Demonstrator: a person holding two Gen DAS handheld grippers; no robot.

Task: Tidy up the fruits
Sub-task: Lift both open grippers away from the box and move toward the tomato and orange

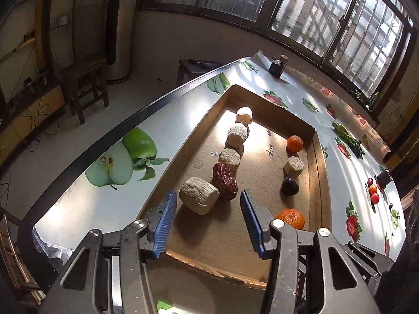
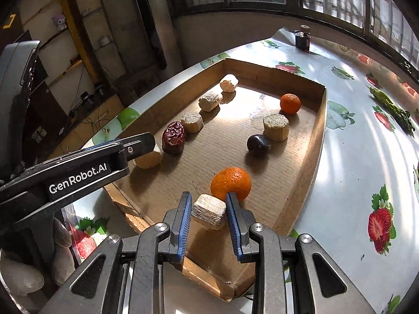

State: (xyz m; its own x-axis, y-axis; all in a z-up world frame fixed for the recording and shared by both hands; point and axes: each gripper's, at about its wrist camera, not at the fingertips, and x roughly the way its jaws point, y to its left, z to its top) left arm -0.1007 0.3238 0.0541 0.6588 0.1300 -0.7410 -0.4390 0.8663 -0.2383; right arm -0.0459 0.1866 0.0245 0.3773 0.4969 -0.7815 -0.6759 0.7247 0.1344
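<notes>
From my left wrist, my left gripper (image 1: 208, 196) stands wide and holds nothing; the nearest pale cylinder chunk (image 1: 199, 195) lies on the floor of the cardboard tray (image 1: 318, 162), just ahead of the blue pads and a little toward the left pad. Behind it a row runs away from me: a wrinkled red date (image 1: 225, 181), then three more pale pieces. On the other side sit a far orange (image 1: 295, 143), another pale cylinder (image 1: 294, 167), a dark plum (image 1: 290, 186) and a near orange (image 1: 291, 218) beside my right pad.

From my right wrist, my right gripper (image 2: 208, 204) is narrowed on a pale block (image 2: 209, 211), which sits between both pads above the near end of the tray, just in front of the near orange (image 2: 231, 184). The left gripper (image 2: 141, 144) shows from the side over the end of the left row.

I judge I am mid-placement: the block is carried and needs a spot in a row. Next I must lower it to the tray floor clear of the orange, then ease the pads apart without nudging it.
</notes>
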